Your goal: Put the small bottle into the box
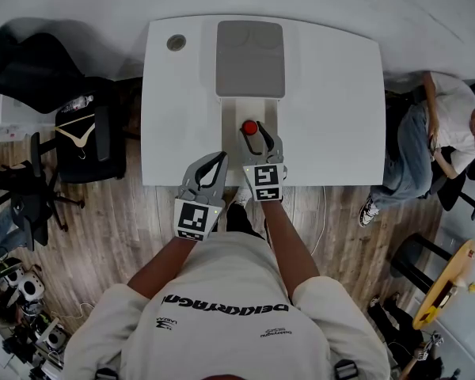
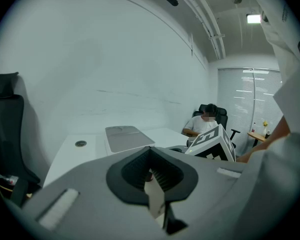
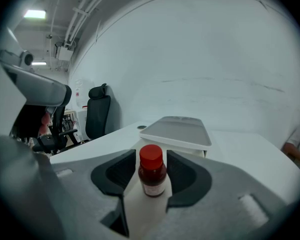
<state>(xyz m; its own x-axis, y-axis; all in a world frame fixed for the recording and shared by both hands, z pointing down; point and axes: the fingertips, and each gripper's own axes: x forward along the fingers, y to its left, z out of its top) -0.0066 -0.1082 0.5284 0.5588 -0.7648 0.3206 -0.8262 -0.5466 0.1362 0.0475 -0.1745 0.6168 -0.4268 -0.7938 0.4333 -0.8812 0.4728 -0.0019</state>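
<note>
The small bottle (image 1: 249, 128) has a red cap and dark red contents. It stands upright on a cream strip of the white table (image 1: 332, 117), just in front of the box (image 1: 249, 58) with its flat grey lid. My right gripper (image 1: 255, 133) is open; its pads flank the bottle (image 3: 152, 171) with a thin gap on each side. The box (image 3: 176, 131) lies straight beyond the bottle. My left gripper (image 1: 220, 158) hovers at the table's front edge, left of the right one, shut and empty. In the left gripper view its tips (image 2: 150, 151) meet, and the box (image 2: 127, 136) shows beyond.
A round cable hole (image 1: 176, 42) sits at the table's far left corner. Black chairs (image 1: 87, 133) stand left of the table. A person (image 1: 451, 125) sits to the right. A yellow side table (image 1: 447, 283) is at the lower right.
</note>
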